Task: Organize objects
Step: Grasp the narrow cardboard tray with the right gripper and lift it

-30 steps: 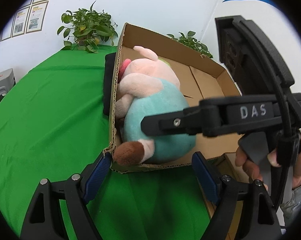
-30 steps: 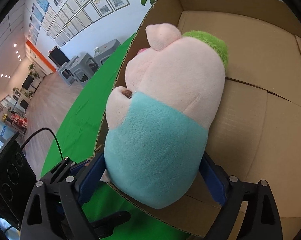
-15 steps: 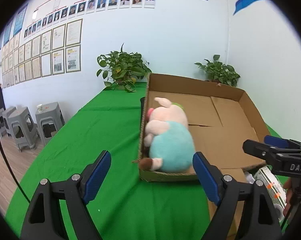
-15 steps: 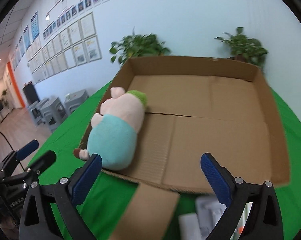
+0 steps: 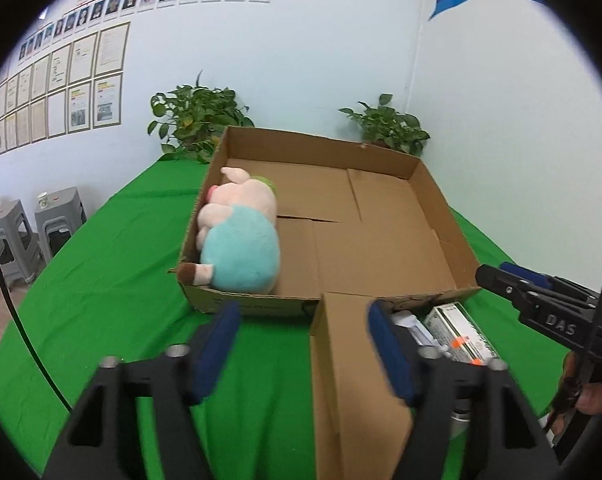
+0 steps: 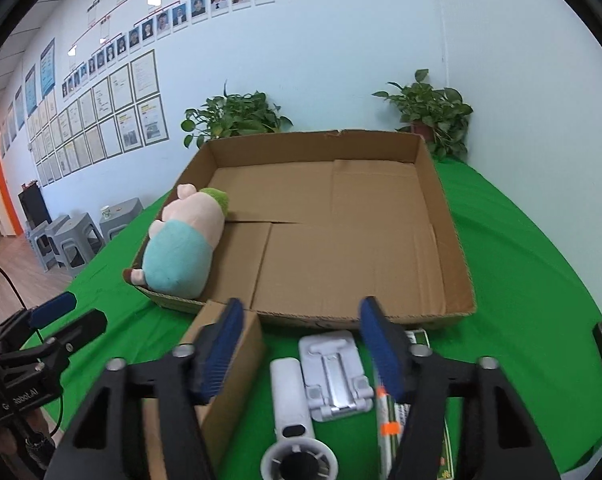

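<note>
A pink plush pig in a teal shirt [image 5: 241,240] lies along the left wall of a shallow cardboard tray [image 5: 433,196]; it also shows in the right wrist view [image 6: 181,248], inside the tray [image 6: 457,240]. My left gripper [image 5: 305,344] is open and empty, pulled back in front of the tray. My right gripper [image 6: 301,344] is open and empty above a white phone stand [image 6: 333,372], a white handheld fan [image 6: 291,420] and a pen with an orange band [image 6: 387,424] on the green cloth.
A small closed cardboard box [image 5: 349,380] stands before the tray, also seen in the right wrist view [image 6: 229,360]. A green-and-white packet [image 5: 457,332] lies right of it. Potted plants [image 6: 237,120] stand behind the tray. Grey stools [image 5: 17,232] sit left of the table.
Both grippers have drawn back from the tray. The right gripper let go of the plush pig, which now lies in the tray, and the small items near the front edge came into view.
</note>
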`<control>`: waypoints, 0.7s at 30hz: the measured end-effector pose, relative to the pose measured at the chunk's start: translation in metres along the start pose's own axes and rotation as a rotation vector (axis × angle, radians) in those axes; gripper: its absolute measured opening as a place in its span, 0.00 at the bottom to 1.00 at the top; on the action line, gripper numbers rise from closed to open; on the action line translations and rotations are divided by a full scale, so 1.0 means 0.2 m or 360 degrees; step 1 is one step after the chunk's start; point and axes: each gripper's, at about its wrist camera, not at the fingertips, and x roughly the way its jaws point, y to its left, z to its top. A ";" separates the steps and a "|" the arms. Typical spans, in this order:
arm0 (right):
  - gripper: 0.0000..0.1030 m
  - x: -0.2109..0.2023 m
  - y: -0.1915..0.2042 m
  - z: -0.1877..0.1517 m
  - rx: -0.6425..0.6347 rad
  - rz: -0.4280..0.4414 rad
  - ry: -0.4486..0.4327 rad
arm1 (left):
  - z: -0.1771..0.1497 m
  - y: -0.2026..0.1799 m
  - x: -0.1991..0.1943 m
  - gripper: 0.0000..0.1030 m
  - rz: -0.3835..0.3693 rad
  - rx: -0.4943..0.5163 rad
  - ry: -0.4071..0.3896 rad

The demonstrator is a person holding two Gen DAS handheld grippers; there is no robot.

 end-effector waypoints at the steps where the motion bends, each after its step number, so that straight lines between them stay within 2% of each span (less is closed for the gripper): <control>1: 0.25 0.00 -0.01 -0.02 -0.0006 -0.0019 0.0000 | 0.00 -0.02 0.01 0.17 -0.0004 0.0027 0.0014; 2: 0.23 -0.01 -0.02 -0.04 -0.0011 -0.0026 0.0004 | -0.01 -0.05 0.01 0.03 0.0007 0.0055 0.0029; 4: 0.23 -0.01 -0.03 -0.06 -0.0018 -0.0024 0.0026 | -0.02 -0.08 0.03 0.03 -0.0005 0.0076 0.0037; 6: 0.31 -0.01 -0.06 -0.09 -0.0017 -0.0032 0.0057 | -0.02 -0.09 0.03 0.03 -0.0062 0.0070 0.0037; 7: 0.60 0.00 -0.07 -0.11 -0.0006 -0.0031 0.0064 | -0.02 -0.09 0.04 0.08 -0.0057 0.0068 0.0042; 8: 1.00 0.01 -0.09 -0.12 0.0011 -0.0020 0.0058 | -0.02 -0.09 0.04 0.24 -0.0050 0.0062 0.0053; 9: 0.98 0.00 -0.11 -0.14 0.0023 -0.0008 0.0044 | -0.02 -0.07 0.04 0.35 -0.0059 0.0036 0.0067; 10: 1.00 0.02 -0.11 -0.15 0.0024 -0.0007 0.0062 | -0.02 -0.05 0.04 0.59 -0.0083 -0.0004 0.0077; 11: 1.00 0.03 -0.12 -0.17 0.0021 0.0019 0.0093 | -0.03 -0.01 0.04 0.69 -0.0121 -0.0069 0.0089; 13: 1.00 0.04 -0.12 -0.19 0.0024 0.0106 0.0143 | -0.06 0.04 0.04 0.69 -0.0189 -0.0136 0.0136; 15: 1.00 0.05 -0.10 -0.24 0.0016 0.0213 0.0208 | -0.10 0.07 0.08 0.69 -0.0272 -0.0165 0.0252; 18: 1.00 0.06 -0.04 -0.32 -0.0021 0.0437 0.0350 | -0.18 0.07 0.10 0.69 -0.0377 -0.0170 0.0361; 21: 1.00 0.04 0.03 -0.38 -0.0081 0.0578 0.0420 | -0.24 0.04 0.10 0.67 -0.0471 -0.0162 0.0419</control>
